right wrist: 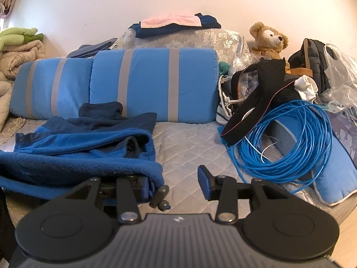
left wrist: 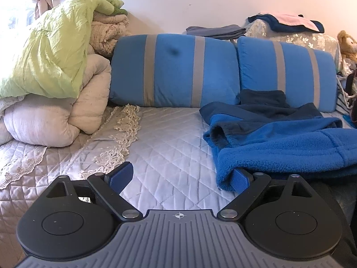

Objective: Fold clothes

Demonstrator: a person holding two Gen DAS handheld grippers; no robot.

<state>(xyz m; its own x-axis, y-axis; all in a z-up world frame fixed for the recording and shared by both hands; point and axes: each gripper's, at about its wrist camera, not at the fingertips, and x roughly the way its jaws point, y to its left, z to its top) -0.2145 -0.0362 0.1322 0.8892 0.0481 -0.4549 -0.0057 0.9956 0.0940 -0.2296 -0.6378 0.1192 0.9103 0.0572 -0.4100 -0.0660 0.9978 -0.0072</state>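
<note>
left gripper (left wrist: pixel 181 175) is being held wide apart, one finger under the fleece jacket (left wrist: pixel 279 143) hem | right gripper (right wrist: pixel 178 184) apart, nothing clamped | both hem corners should be pinched evenly | jacket lying rumpled on quilt (left wrist: pixel 169 147) before pillows (left wrist: pixel 174 71)

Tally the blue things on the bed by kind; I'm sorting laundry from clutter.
Blue striped pillows: 2
Blue fleece jacket: 1
Blue cable coil: 1
Folded navy garment under the pink towel: 1
Total: 5
</note>
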